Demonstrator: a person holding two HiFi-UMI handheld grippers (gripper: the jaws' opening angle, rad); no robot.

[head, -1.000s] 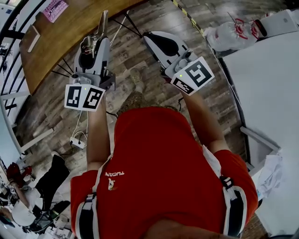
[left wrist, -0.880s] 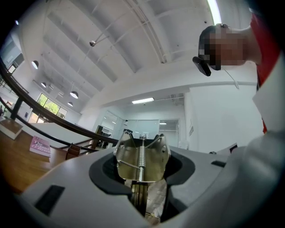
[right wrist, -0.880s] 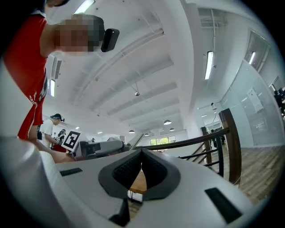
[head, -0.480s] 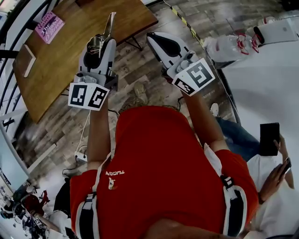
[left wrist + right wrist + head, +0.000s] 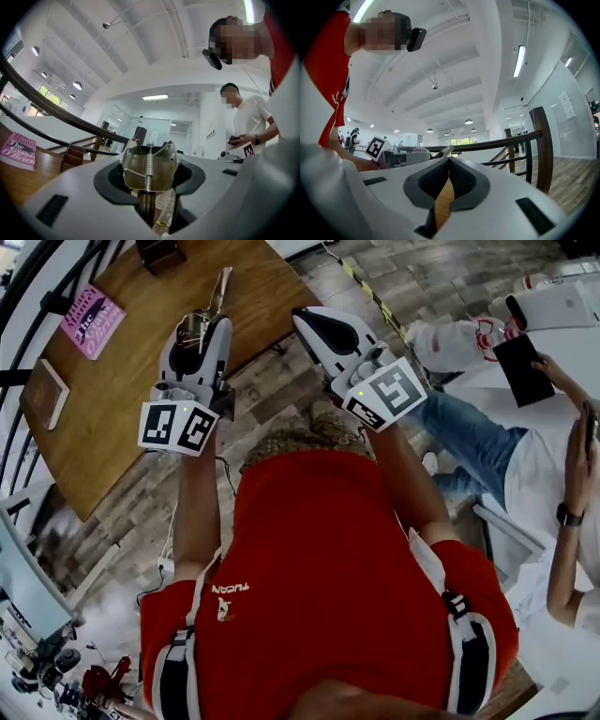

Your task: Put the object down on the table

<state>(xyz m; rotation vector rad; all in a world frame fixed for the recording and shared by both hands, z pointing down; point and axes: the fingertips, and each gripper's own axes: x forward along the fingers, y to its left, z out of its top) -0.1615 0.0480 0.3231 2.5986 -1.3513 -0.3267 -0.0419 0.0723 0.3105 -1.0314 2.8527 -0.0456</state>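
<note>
The left gripper [image 5: 198, 332] has its jaws partly open and clamped on a metal spring clamp [image 5: 219, 289]. The clamp's long axis runs along the jaws, its tip pointing far, away from the person. It is held in the air above the brown wooden table [image 5: 122, 399], where a pink book [image 5: 91, 320] lies at the far left. The right gripper [image 5: 315, 321] is closed and empty, over the plank floor [image 5: 281, 390].

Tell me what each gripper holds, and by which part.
The left gripper holds a metal spring clip, fingers closed on the part below its sprung head. The right gripper is shut and empty.
</note>
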